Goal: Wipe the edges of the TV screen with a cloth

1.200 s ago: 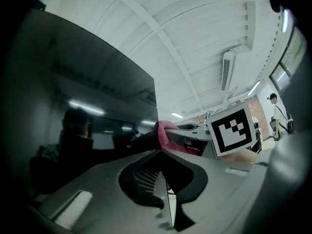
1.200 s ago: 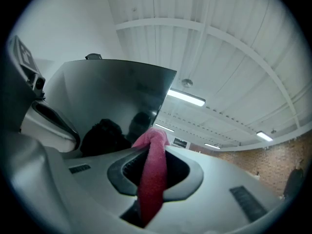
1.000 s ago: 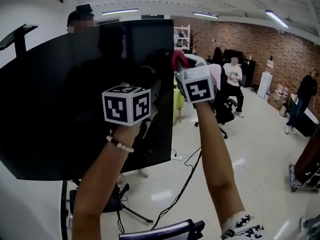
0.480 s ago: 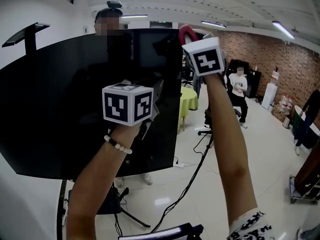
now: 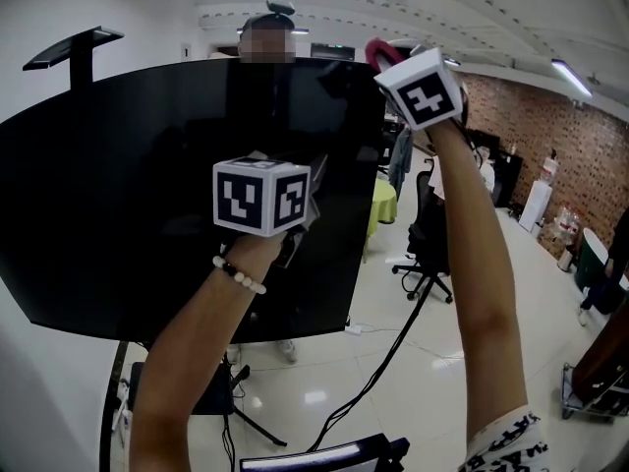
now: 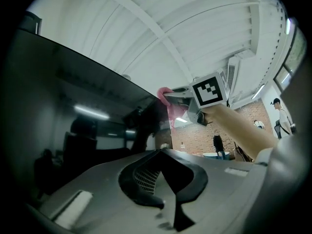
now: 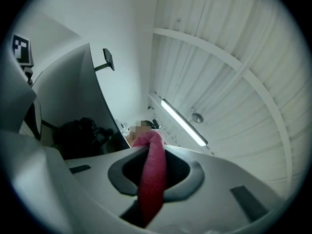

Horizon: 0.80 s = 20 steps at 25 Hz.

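The big black TV screen [image 5: 128, 195] stands on a floor stand and fills the left of the head view. My right gripper [image 5: 381, 59] is raised to the screen's top right corner, shut on a pink cloth [image 5: 375, 51] that touches that corner. In the right gripper view the pink cloth [image 7: 152, 174] hangs pinched between the jaws of my right gripper [image 7: 151, 150]. My left gripper [image 5: 311, 183] sits in front of the screen's right half with its jaws shut and nothing in them [image 6: 158, 152]. From there the right gripper [image 6: 170, 96] and cloth [image 6: 171, 113] show at the screen's [image 6: 73, 111] corner.
A person [image 5: 267, 29] stands behind the TV. A black office chair [image 5: 428, 234] and a green table [image 5: 381, 200] stand to the right. Cables [image 5: 378, 367] trail over the floor. A dark chair back [image 5: 324, 455] is at the bottom edge.
My right gripper has risen with the pink cloth along the screen's right edge to its top corner. The left gripper has kept its place in front of the screen.
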Tool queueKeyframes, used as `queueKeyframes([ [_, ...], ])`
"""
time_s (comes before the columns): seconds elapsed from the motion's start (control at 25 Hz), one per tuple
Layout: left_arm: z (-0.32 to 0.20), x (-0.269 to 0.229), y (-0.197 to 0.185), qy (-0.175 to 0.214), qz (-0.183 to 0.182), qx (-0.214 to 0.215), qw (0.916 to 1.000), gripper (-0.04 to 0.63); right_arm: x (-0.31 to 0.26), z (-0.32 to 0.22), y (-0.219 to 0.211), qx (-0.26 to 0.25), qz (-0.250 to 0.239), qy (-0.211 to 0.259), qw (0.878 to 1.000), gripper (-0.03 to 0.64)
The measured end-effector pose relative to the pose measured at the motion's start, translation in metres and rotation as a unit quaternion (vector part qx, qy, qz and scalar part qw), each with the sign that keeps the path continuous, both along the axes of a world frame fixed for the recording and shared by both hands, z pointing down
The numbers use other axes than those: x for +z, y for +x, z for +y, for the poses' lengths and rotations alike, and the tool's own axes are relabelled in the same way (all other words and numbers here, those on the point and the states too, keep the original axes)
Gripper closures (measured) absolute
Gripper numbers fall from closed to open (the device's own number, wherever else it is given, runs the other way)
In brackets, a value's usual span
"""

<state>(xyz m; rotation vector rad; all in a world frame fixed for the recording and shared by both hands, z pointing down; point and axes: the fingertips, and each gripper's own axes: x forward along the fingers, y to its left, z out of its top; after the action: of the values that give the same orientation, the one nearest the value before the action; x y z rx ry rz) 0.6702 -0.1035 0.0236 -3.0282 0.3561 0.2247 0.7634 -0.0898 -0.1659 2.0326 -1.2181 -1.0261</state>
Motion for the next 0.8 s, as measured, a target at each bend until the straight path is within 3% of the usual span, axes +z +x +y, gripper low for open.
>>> queueKeyframes([
  [0.28,-0.005,-0.012,-0.028,0.006,0.011,0.003,0.9999,0.597,0.002,-0.028,-0.044,0.002,0.042,-0.044,0.998,0.551],
  [0.8,-0.062,-0.03,-0.151,0.01,0.025,-0.065,0.9975,0.595,0.007,-0.08,-0.174,-0.065,0.049,-0.047,0.996,0.551],
])
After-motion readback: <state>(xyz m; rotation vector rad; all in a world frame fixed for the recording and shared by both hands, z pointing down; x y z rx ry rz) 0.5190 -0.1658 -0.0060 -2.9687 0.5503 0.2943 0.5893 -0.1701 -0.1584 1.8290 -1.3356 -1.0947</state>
